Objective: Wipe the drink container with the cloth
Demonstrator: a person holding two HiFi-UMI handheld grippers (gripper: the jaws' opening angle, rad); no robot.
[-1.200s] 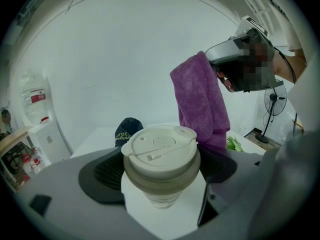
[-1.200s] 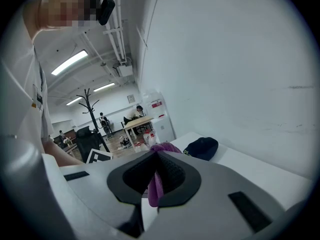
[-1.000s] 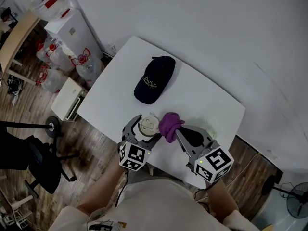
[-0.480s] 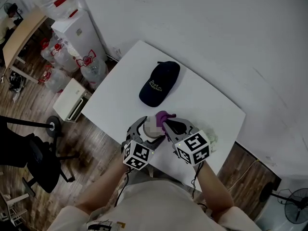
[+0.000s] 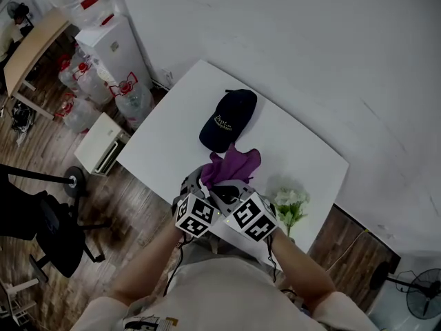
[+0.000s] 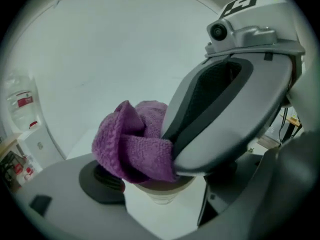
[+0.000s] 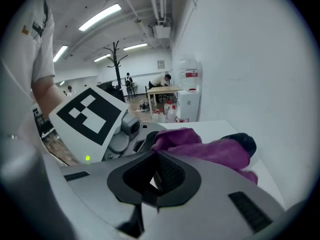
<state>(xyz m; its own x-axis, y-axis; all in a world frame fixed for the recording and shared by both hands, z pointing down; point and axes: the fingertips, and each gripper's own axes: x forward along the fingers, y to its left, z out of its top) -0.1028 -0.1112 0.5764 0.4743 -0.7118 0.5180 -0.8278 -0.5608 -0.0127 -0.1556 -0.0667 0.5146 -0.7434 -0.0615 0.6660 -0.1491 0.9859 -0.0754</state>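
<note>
The drink container (image 6: 161, 193), a pale cup, stands near the table's front edge; my left gripper (image 5: 202, 189) is shut on it, one jaw on each side. A purple cloth (image 5: 231, 165) lies bunched over the cup's top and hides it in the head view. My right gripper (image 5: 230, 187) is shut on the cloth (image 7: 210, 148) and presses it down on the cup from the right. In the left gripper view the cloth (image 6: 134, 145) sits on the cup's rim under the right gripper's grey jaw. The two marker cubes nearly touch.
A dark blue cap (image 5: 228, 118) lies on the white table (image 5: 303, 150) just beyond the cloth. White flowers with green leaves (image 5: 289, 205) lie to the right of my right gripper. Water bottles and a white dispenser (image 5: 114, 43) stand on the floor at left.
My right gripper has swung left with the cloth, from beside the cup to on top of it. The cloth now covers the lid. The flowers have come into sight.
</note>
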